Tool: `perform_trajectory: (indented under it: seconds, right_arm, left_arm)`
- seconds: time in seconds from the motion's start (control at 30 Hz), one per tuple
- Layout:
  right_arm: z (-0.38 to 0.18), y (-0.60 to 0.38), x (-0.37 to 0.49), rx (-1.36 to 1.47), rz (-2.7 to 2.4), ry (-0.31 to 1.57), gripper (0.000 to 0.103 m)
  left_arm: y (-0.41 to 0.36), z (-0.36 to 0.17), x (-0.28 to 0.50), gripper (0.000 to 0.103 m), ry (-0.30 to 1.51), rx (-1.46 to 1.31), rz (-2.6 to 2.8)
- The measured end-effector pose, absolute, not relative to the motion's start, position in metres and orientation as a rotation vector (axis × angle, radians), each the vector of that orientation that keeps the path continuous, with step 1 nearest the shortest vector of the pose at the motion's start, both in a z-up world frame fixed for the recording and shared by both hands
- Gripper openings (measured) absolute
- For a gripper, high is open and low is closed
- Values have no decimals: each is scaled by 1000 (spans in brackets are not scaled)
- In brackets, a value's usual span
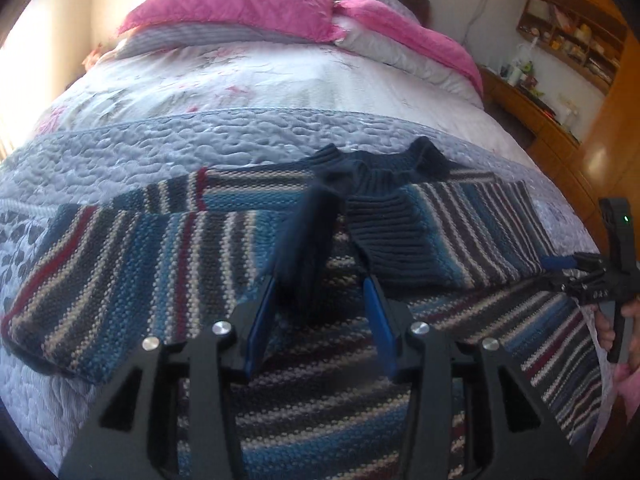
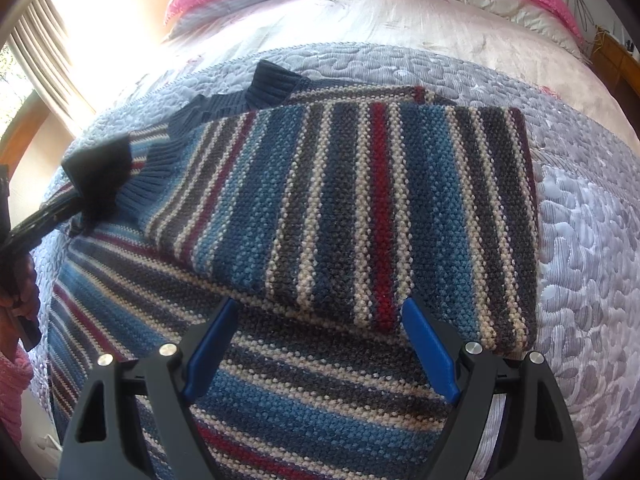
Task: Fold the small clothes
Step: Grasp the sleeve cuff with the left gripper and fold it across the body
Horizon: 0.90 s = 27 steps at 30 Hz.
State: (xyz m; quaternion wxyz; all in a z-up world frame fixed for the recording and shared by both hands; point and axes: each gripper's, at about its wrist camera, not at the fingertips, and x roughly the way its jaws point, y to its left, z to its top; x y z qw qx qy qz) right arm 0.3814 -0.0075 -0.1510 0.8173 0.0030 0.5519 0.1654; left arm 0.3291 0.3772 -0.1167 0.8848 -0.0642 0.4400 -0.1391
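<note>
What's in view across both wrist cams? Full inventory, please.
striped sweater: 1, blue, grey, cream and red stripes with navy ribbing, near end of bed, both sleeves folded in
quilted bedspread: 1, grey-lilac, under the sweater
pillows: 2 visible, pink, head of bed
wooden shelving: 1 unit, brown, beside the bed, small items too blurred to name
left gripper: 1, black with blue pads, open over sweater
right gripper: 1, same, open over sweater

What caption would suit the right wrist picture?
Open right gripper hovering over a striped knit sweater, sleeves folded in, on a quilted bed.
</note>
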Motion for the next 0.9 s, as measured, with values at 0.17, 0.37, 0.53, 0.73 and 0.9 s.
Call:
perform_trajectory:
  seconds: [0.17, 0.37, 0.53, 0.73, 0.9]
  right_arm:
    - [-148, -7, 382, 12, 350, 1181, 85]
    - [-131, 12, 378, 15, 399, 1172, 85]
    - [-124, 55, 380, 30, 496, 1190, 85]
    - [-122, 117, 388, 22, 600, 1229, 85]
    - [-134, 165, 403, 47, 688, 1306, 83]
  left_arm:
    - [393, -107, 321, 52, 904, -226, -333]
    - [472, -105, 323, 58, 915, -332, -4]
    - [502, -150, 334, 55, 1103, -371, 43]
    - [509, -166, 329, 57, 1082, -427, 36]
    - [516, -138, 309, 62, 1008, -473, 22]
